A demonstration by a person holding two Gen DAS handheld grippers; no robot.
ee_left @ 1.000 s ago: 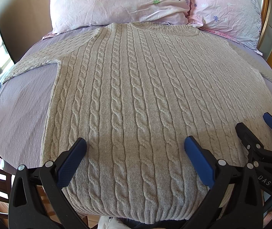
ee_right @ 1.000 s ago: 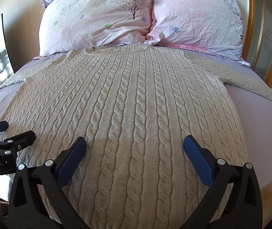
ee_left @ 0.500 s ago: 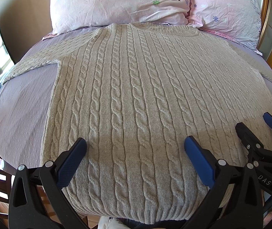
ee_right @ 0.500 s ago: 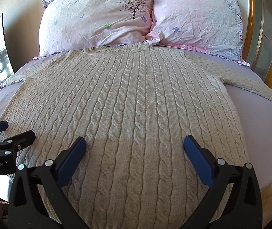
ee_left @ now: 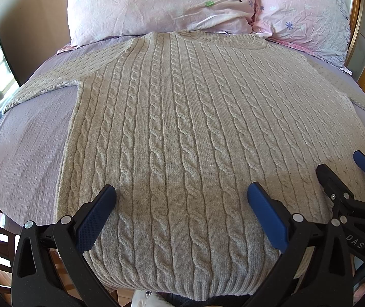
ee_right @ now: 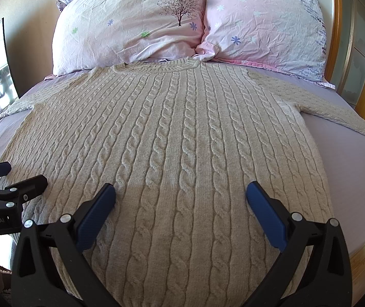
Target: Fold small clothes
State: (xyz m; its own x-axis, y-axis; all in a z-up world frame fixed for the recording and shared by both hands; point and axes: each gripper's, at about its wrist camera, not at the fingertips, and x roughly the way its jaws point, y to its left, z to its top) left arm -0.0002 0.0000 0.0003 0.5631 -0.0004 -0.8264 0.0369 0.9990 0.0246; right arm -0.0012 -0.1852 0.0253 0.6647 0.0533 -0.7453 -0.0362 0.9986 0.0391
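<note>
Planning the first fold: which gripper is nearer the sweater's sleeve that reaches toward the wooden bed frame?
Right. The right gripper hovers over the beige cable-knit sweater's hem on that sleeve's side; the left gripper hovers farther, toward the opposite sleeve.

Nothing has visibly changed across the three moments. The sweater [ee_left: 182,133] fills the middle of both frames exactly as before, and the left gripper [ee_left: 181,199] and right gripper [ee_right: 180,197] sit at the lower edge in the same wide-open pose.
</note>
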